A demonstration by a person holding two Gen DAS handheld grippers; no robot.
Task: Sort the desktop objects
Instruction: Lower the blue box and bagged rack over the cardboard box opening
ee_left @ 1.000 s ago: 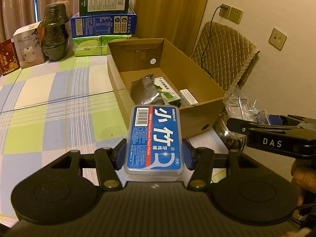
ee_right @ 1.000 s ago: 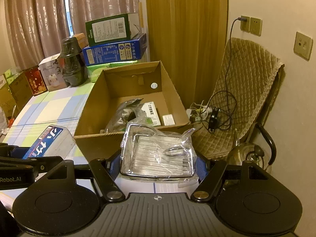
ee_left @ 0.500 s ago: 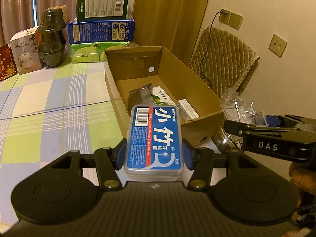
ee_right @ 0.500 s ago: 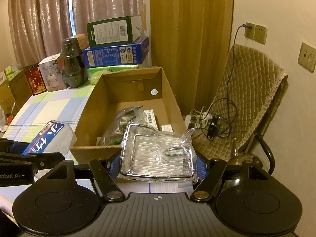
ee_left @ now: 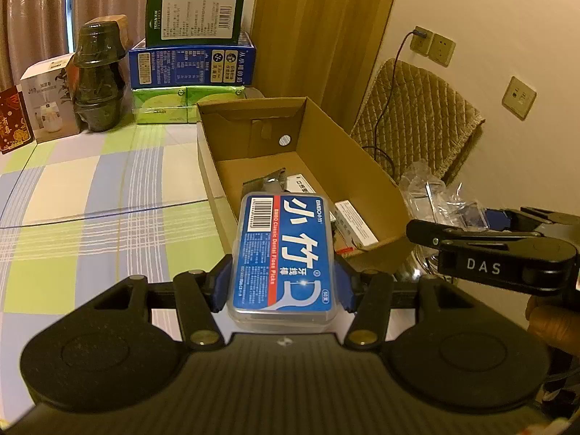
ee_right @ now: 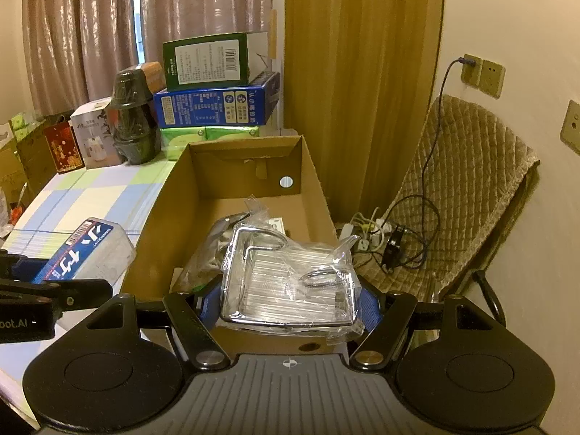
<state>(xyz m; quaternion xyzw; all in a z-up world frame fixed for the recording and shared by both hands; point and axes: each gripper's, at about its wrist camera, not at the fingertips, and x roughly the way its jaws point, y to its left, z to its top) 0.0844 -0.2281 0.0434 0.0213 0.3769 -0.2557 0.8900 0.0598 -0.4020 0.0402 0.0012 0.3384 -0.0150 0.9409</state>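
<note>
My left gripper (ee_left: 284,286) is shut on a blue floss pick box (ee_left: 284,257) and holds it above the table near the front left corner of an open cardboard box (ee_left: 348,152). My right gripper (ee_right: 290,299) is shut on a bagged metal rack (ee_right: 290,282) and holds it over the front end of the cardboard box (ee_right: 311,177). The box holds a grey pouch (ee_right: 210,250) and small white packets (ee_left: 355,221). The floss box also shows in the right wrist view (ee_right: 87,253), and the right gripper in the left wrist view (ee_left: 489,253).
A checked tablecloth (ee_left: 90,195) covers the table. At the back stand stacked blue and green cartons (ee_left: 192,61), a dark wrapped jar (ee_left: 98,79) and a white box (ee_left: 47,101). A padded chair (ee_right: 467,188) and cables (ee_right: 395,235) lie right of the box.
Both grippers have moved forward and up toward the cardboard box, each still holding its object. The rack now hangs over the box's front end.
</note>
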